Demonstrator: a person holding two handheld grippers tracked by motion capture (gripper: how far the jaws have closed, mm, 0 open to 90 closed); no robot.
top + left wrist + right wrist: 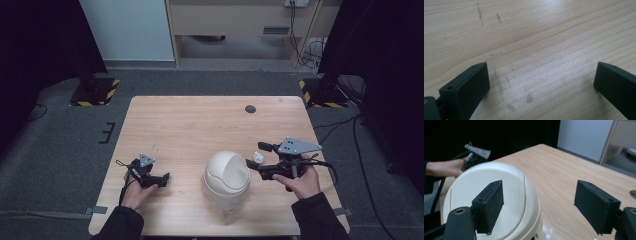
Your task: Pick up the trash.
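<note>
A cream bin with a domed swing lid (227, 175) stands near the table's front edge, between my two grippers. My right gripper (255, 154) is just right of it, open, its jaws pointing left toward the dome. In the right gripper view the lid (499, 195) lies behind the spread jaws of that gripper (539, 205), with nothing between them. A small white crumpled lump (258, 158) sits by those jaws. My left gripper (161, 181) is left of the bin, low over the wood. In its own view the gripper (541, 82) is open over bare table.
The wooden table (200, 125) has a dark round grommet (250, 108) near its far edge. Two black stands on yellow-striped bases (92, 92) (322, 92) flank the far corners. Cables lie on the floor at the right. The left hand (446, 168) shows beyond the bin.
</note>
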